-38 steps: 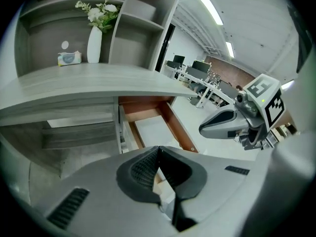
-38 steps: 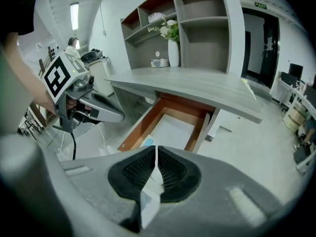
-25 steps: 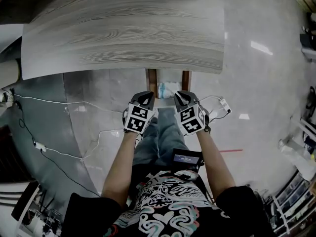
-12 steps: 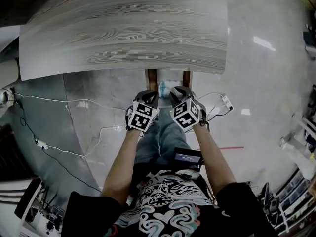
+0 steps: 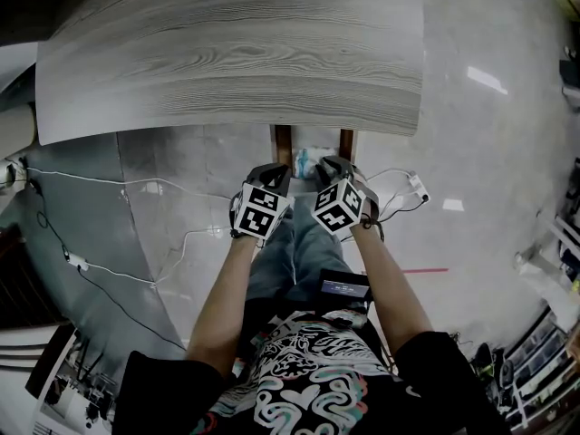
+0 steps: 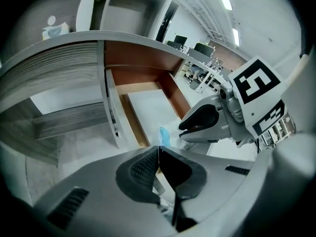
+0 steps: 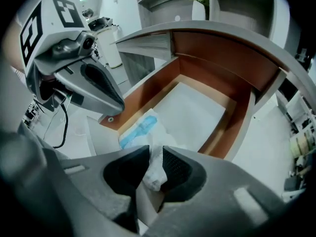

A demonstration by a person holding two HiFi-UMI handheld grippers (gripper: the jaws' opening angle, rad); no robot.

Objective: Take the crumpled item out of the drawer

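Observation:
The drawer stands pulled out under the grey wood tabletop. A crumpled white and blue item lies at its front end. In the right gripper view the crumpled item spreads over the drawer's front edge, and a white fold of it is pinched between the jaws of my right gripper, which is shut on it. My left gripper hovers just left of it, above the drawer's left side, with its jaws shut and nothing in them. The crumpled item shows just beyond its tips.
The drawer's brown side walls flank a pale floor. Cables run over the tiled floor at the left, and a power strip lies at the right. A white vase stands on the shelf above the table. The person's legs are below the grippers.
My right gripper has shifted left and forward to the drawer's front and twisted. The left gripper has edged slightly forward and right.

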